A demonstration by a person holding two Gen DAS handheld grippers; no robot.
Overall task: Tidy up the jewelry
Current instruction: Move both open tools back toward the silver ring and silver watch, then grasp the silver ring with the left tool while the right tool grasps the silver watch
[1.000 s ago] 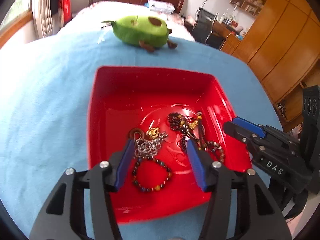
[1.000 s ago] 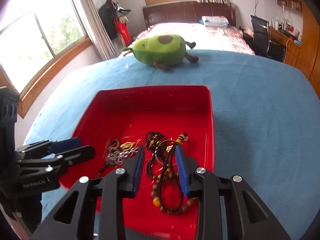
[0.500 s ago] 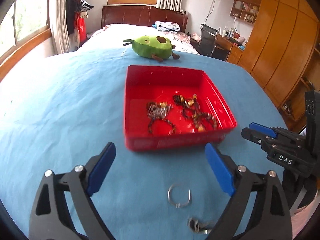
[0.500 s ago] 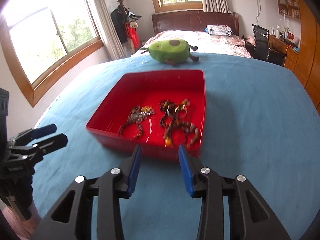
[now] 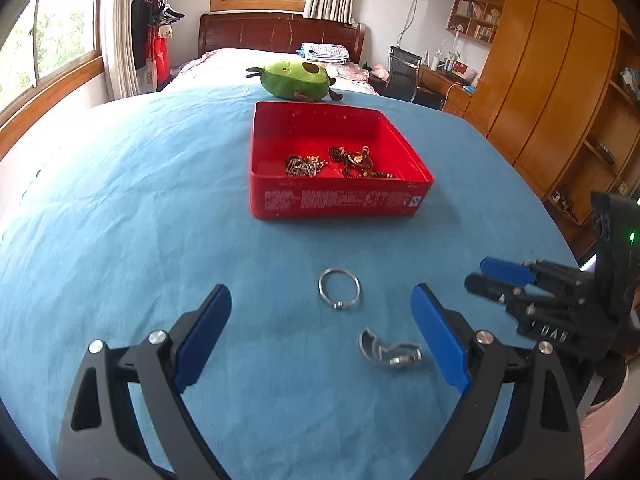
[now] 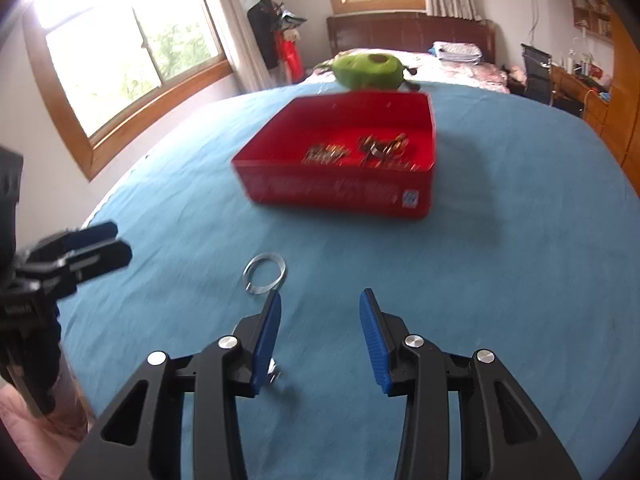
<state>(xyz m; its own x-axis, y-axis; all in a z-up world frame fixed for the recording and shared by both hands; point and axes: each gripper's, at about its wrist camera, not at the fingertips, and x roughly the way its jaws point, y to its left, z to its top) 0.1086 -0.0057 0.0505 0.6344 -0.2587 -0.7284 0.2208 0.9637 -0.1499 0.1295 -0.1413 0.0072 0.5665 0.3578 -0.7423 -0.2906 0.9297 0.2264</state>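
Observation:
A red tray [image 5: 340, 200] on the blue cloth holds several bracelets and chains [image 5: 340, 164]; it also shows in the right wrist view [image 6: 340, 192]. A silver ring-shaped bangle [image 5: 339, 289] lies on the cloth in front of the tray, seen too in the right wrist view [image 6: 265, 273]. A small crumpled silver piece [image 5: 387, 350] lies nearer. My left gripper [image 5: 320, 328] is wide open and empty, hovering over both loose pieces. My right gripper [image 6: 320, 328] is open and empty, just right of the bangle; it appears at the right in the left wrist view [image 5: 500, 276].
A green avocado plush toy [image 5: 296, 80] sits behind the tray at the table's far edge. A bed, a window wall at left and wooden wardrobes [image 5: 560, 80] at right surround the table. Blue cloth [image 5: 120, 200] covers the whole table.
Both grippers have pulled back from over the tray toward the near edge. The left jaws have opened wide, the right a little. The bangle and the crumpled piece have come into view.

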